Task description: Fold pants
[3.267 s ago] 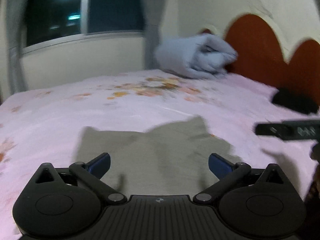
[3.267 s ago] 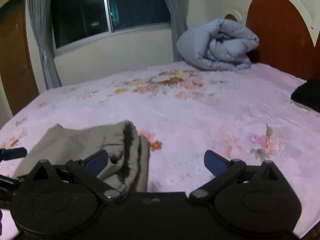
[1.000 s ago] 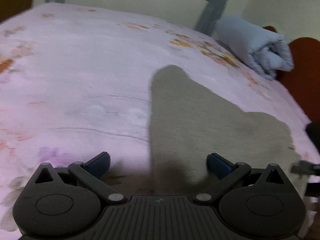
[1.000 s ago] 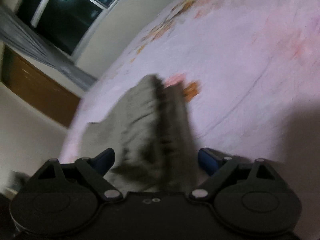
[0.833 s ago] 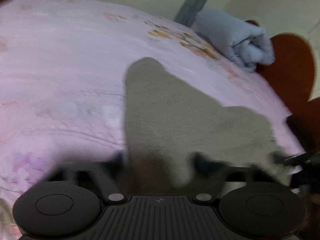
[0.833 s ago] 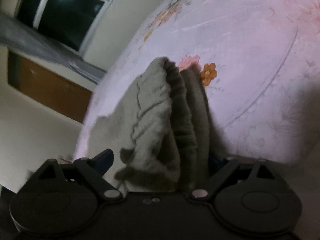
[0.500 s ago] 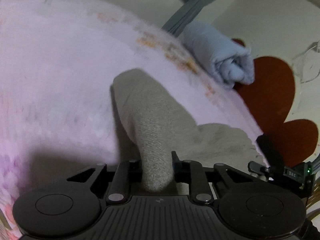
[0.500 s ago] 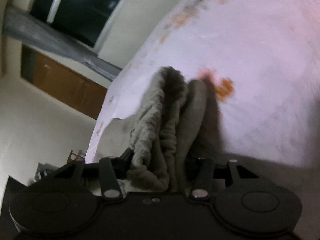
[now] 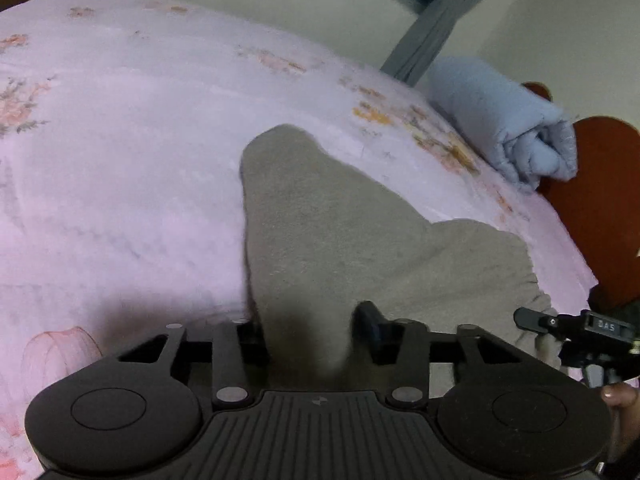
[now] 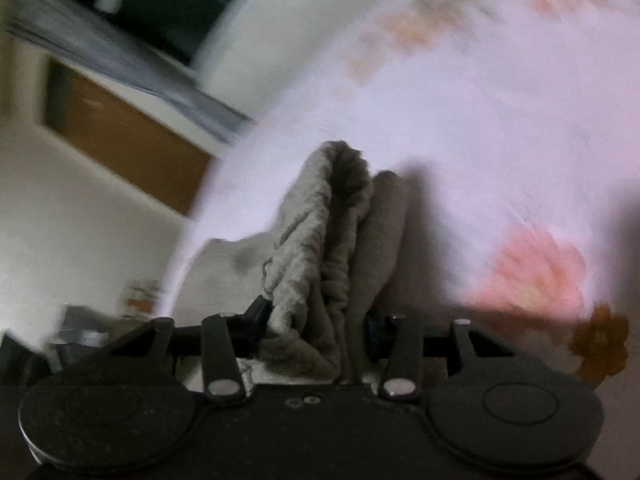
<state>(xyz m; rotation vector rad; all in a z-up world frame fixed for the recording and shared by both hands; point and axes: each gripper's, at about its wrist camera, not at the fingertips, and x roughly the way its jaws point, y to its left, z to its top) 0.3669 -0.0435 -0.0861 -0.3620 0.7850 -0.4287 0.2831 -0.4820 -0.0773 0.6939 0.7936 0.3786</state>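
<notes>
Right now your left tool (image 9: 308, 334) is clenched on a raised fold of the grey pants (image 9: 340, 232), and your right tool (image 10: 316, 330) is clamped on their bunched, gathered waistband. Beyond your tools, the pants spread over the pink floral bed (image 9: 120, 140). Farther off, a rolled blue blanket (image 9: 508, 120) lies at the bed's far edge against the red headboard (image 9: 600, 200).

Bedroom: bed (image 9: 120, 128) (floral sheet), headboard (image 9: 592, 200).
</notes>
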